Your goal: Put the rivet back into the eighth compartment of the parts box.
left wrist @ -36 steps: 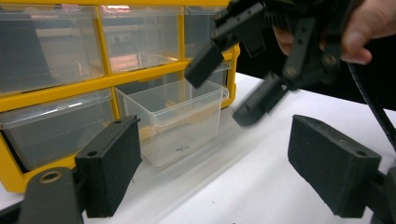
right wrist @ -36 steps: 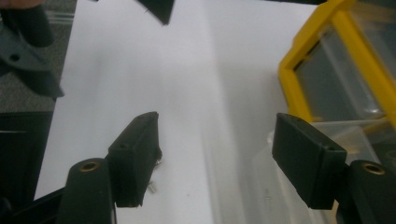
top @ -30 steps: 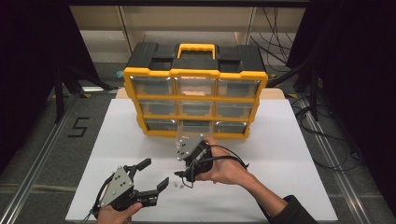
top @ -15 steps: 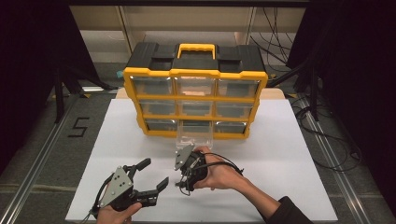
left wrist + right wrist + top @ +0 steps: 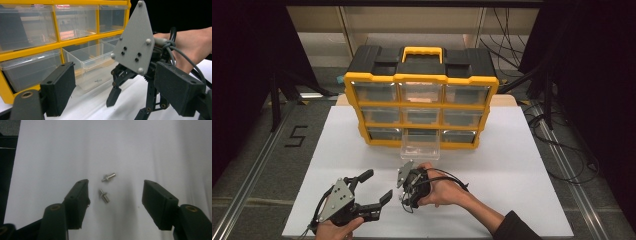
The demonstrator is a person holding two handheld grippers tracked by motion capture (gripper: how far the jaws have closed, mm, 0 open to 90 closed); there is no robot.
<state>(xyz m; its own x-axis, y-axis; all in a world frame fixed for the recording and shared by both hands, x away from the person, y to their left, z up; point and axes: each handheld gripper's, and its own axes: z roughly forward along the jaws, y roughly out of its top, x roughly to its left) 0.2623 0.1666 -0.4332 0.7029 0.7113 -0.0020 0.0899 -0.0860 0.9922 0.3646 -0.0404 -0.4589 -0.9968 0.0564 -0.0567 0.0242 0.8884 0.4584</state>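
Right gripper [image 5: 113, 200] points down near the tabletop's [image 5: 522, 165] front edge, jaws released and just been closing, straddling two bolts [image 5: 104, 195] for pickup.

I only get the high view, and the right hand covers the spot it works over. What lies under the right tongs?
Observer: A nearer bolt and a farther bolt lie apart on the white table.
Operator: Are the tongs on one?
Observer: No. The right tongs are open and have just been closing; the nearer bolt lies between them, untouched.
Operator: Is the pulled-out drawer empty?
Observer: No, the drawer holds one small metal piece.
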